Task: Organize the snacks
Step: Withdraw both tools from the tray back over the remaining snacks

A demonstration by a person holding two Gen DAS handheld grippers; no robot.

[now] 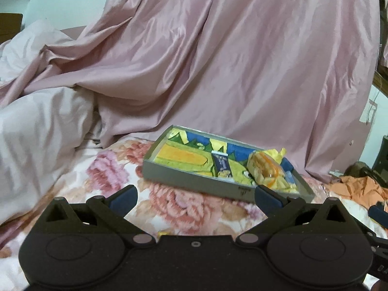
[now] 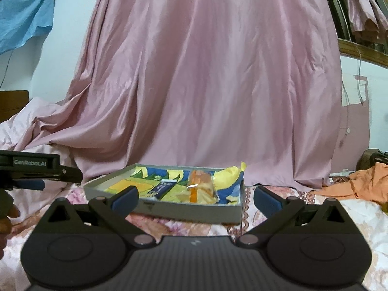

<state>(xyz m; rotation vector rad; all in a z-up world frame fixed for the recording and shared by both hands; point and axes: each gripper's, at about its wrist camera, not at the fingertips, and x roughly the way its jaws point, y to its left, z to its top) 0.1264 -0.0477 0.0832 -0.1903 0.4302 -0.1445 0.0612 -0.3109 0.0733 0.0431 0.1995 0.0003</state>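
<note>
A grey shallow box (image 1: 184,179) with a bright yellow, blue and green lining lies on the flowered bedspread (image 1: 194,206). Inside it are a small dark blue snack packet (image 1: 222,163) and a clear wrapped orange-and-cream snack (image 1: 265,171). My left gripper (image 1: 196,197) is open and empty, just in front of the box. In the right wrist view the box (image 2: 189,209), the blue packet (image 2: 163,188) and the wrapped snack (image 2: 201,189) lie straight ahead. My right gripper (image 2: 196,197) is open and empty before the box's near wall.
A pink satin curtain (image 2: 206,84) hangs behind the box down onto the bed. Crumpled pale bedding (image 1: 36,126) lies at the left. An orange cloth (image 2: 359,184) lies at the right. The left gripper's body (image 2: 36,169) shows at the left edge of the right wrist view.
</note>
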